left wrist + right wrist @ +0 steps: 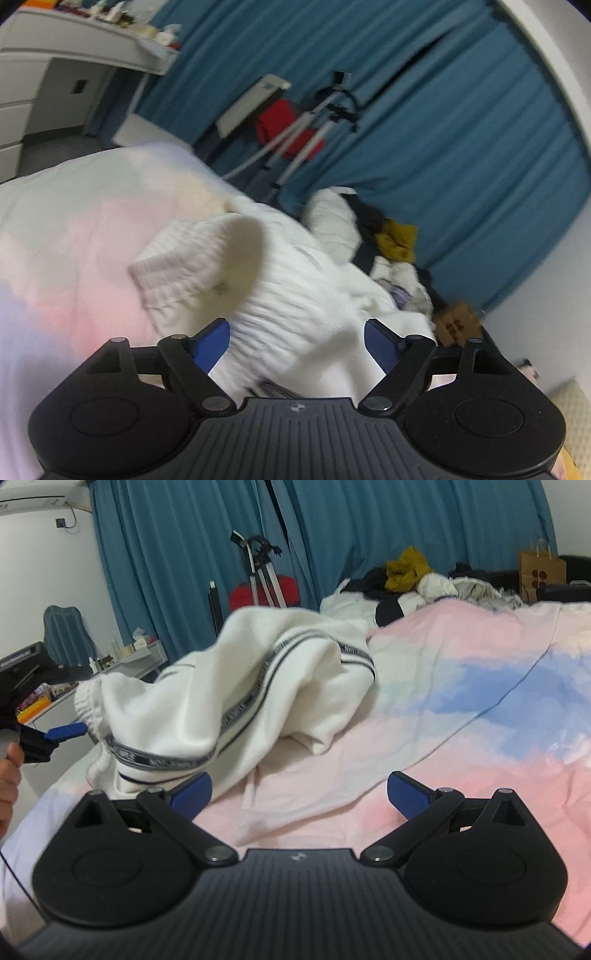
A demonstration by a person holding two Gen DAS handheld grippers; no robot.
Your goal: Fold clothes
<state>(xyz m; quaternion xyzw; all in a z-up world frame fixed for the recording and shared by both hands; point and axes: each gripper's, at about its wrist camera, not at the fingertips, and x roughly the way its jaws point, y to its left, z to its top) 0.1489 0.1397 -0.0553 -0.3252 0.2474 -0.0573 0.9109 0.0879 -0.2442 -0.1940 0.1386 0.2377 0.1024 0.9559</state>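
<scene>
Now white trousers [236,686] lie crumpled, waistband toward left gripper [297,345]; both grippers' fingers spread, empty.

The white garment [236,686] is soft matt cloth, ribbed at its elastic cuff [173,269] and edged with a smoother woven grey-and-black tape, and it lies on a thin, lightly creased matt sheet [461,716] dyed pink, blue and white. Both the left gripper [297,347] and the right gripper [299,794] are matt black plastic with a ridged top plate, dull metal rivets and finely ribbed blue pads. At twelve o'clock hangs a heavy matt teal curtain [369,528], with a stiff brown paper bag [541,574] at two o'clock.
</scene>
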